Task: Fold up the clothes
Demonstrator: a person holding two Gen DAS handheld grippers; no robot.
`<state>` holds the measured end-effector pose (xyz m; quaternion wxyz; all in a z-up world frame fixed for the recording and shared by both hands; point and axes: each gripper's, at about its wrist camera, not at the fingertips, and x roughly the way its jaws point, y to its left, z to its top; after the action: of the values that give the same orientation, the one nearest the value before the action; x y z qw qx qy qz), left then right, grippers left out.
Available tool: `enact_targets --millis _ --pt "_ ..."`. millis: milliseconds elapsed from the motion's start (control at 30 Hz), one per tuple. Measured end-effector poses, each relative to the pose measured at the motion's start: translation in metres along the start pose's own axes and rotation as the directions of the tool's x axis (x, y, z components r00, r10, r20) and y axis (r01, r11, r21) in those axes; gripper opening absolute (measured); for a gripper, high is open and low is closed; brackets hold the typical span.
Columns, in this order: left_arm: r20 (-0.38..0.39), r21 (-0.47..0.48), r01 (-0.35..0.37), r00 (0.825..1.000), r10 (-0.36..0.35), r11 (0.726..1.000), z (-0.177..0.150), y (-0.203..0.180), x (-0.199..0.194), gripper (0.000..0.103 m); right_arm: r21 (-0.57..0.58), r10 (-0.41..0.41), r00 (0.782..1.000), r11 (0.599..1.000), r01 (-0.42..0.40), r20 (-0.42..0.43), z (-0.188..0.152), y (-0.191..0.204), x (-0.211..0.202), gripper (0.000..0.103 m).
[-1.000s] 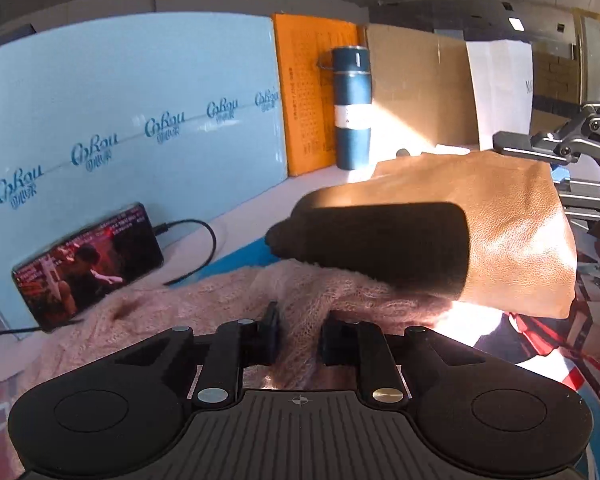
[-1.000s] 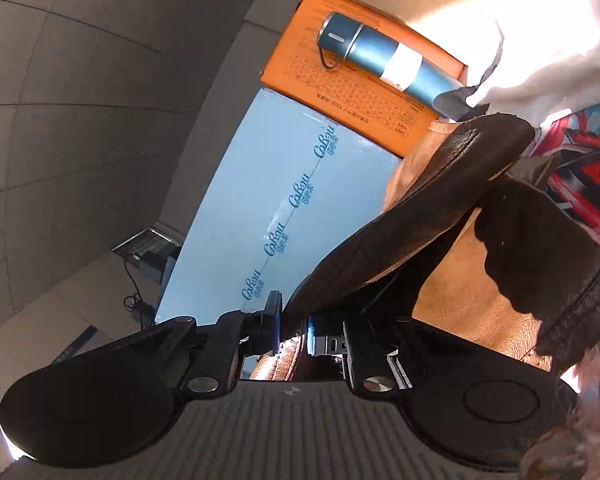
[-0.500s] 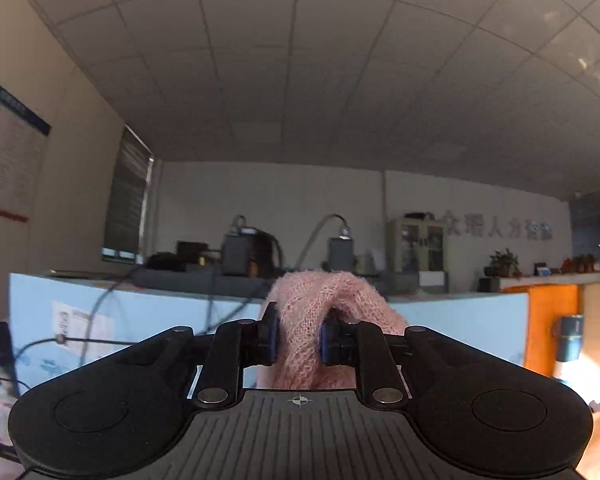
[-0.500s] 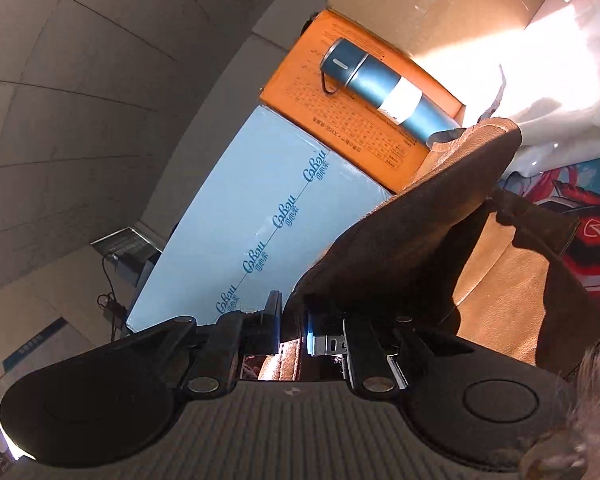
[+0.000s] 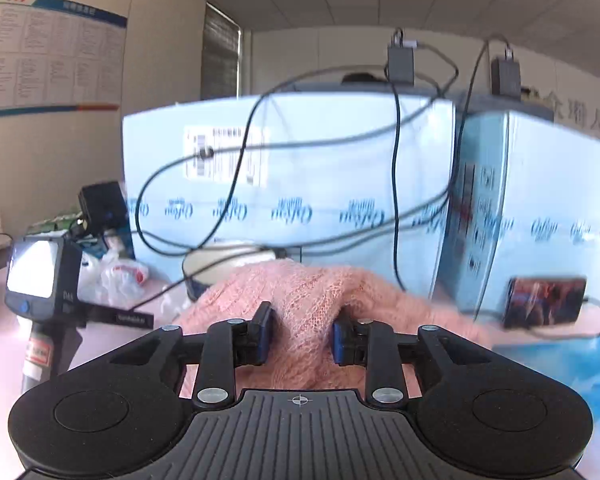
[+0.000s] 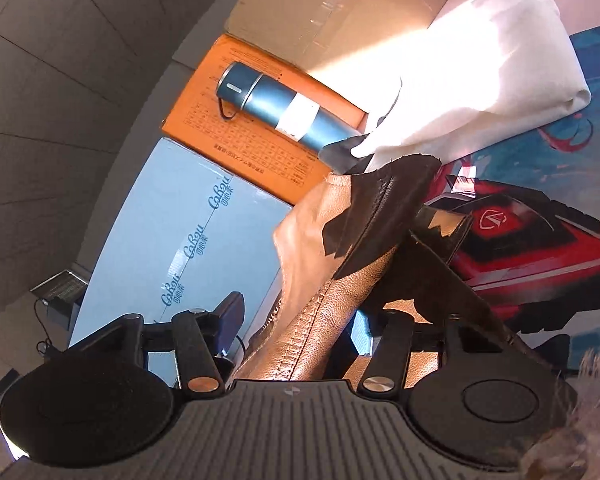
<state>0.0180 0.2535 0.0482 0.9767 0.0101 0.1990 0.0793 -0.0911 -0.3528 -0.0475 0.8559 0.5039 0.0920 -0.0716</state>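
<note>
A pink knit sweater (image 5: 300,288) lies bunched on the pale table in the left wrist view. My left gripper (image 5: 300,336) is shut on a thick fold of it, and the knit fills the gap between the blue pads. In the right wrist view a tan and dark brown leather jacket (image 6: 312,220) runs up from the camera. My right gripper (image 6: 296,320) stands open around it, with the seamed leather edge lying loose between the spread fingers. The rest of the jacket is hidden below the gripper body.
Light blue boxes (image 5: 340,184) draped with black cables stand behind the sweater. A phone (image 5: 544,302) leans at right, and a handheld device with a lit screen (image 5: 36,272) stands at left. A blue flask (image 6: 280,112), an orange box (image 6: 252,148), a white cloth (image 6: 480,72) and a red-blue mat (image 6: 520,248) surround the jacket.
My left gripper swung up toward the ceiling, then down to the table's left side, carrying the sweater. My right gripper's fingers spread apart and let go of the leather jacket.
</note>
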Motion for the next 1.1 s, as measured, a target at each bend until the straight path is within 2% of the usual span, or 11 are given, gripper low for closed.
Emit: enact_targets --millis 100,200,367,433,500,667,767,900,1033,1067,1100 --pt "-0.035 0.059 0.005 0.999 -0.003 0.998 -0.018 0.008 -0.005 0.073 -0.049 0.025 1.000 0.998 -0.024 0.002 -0.002 0.009 -0.001 0.013" --pt "0.042 0.065 -0.010 0.999 0.007 0.998 -0.022 0.010 -0.034 0.090 -0.112 0.110 0.994 0.988 -0.108 0.012 -0.008 0.027 -0.007 0.010" --pt "0.238 0.054 -0.039 0.971 0.025 0.998 -0.018 -0.002 -0.089 0.096 -0.197 0.233 0.971 0.951 -0.237 -0.044 -0.027 0.066 -0.009 0.010" --pt "0.299 0.048 0.037 0.953 -0.050 0.998 -0.020 -0.011 -0.105 0.098 -0.232 0.276 0.958 0.929 -0.287 -0.076 -0.038 0.081 -0.009 0.010" --pt "0.305 0.035 0.183 0.934 -0.185 0.983 -0.023 -0.021 -0.110 0.099 -0.266 0.315 0.941 0.903 -0.337 -0.122 -0.053 0.097 -0.008 0.010" --pt "0.225 -0.096 0.457 0.876 -0.427 0.884 -0.035 -0.039 -0.086 0.099 -0.323 0.354 0.896 0.843 -0.430 -0.268 -0.093 0.124 -0.005 0.010" --pt "0.181 -0.198 0.573 0.819 -0.544 0.796 -0.044 -0.048 -0.068 0.099 -0.355 0.336 0.873 0.815 -0.458 -0.354 -0.118 0.135 -0.003 0.010" --pt "0.144 -0.336 0.688 0.712 -0.687 0.643 -0.054 -0.059 -0.044 0.099 -0.389 0.249 0.841 0.799 -0.459 -0.480 -0.150 0.144 0.010 0.011" --pt "0.132 -0.471 0.753 0.575 -0.807 0.460 -0.065 -0.071 -0.020 0.100 -0.414 0.150 0.789 0.785 -0.461 -0.595 -0.174 0.144 0.014 0.024" --pt "0.119 -0.467 0.751 0.577 -0.808 0.467 -0.066 -0.074 -0.019 0.100 -0.414 0.162 0.783 0.775 -0.477 -0.600 -0.173 0.143 0.007 0.037" --pt "0.101 -0.436 0.745 0.599 -0.794 0.506 -0.066 -0.077 -0.023 0.100 -0.410 0.181 0.778 0.766 -0.495 -0.601 -0.169 0.141 -0.002 0.048"
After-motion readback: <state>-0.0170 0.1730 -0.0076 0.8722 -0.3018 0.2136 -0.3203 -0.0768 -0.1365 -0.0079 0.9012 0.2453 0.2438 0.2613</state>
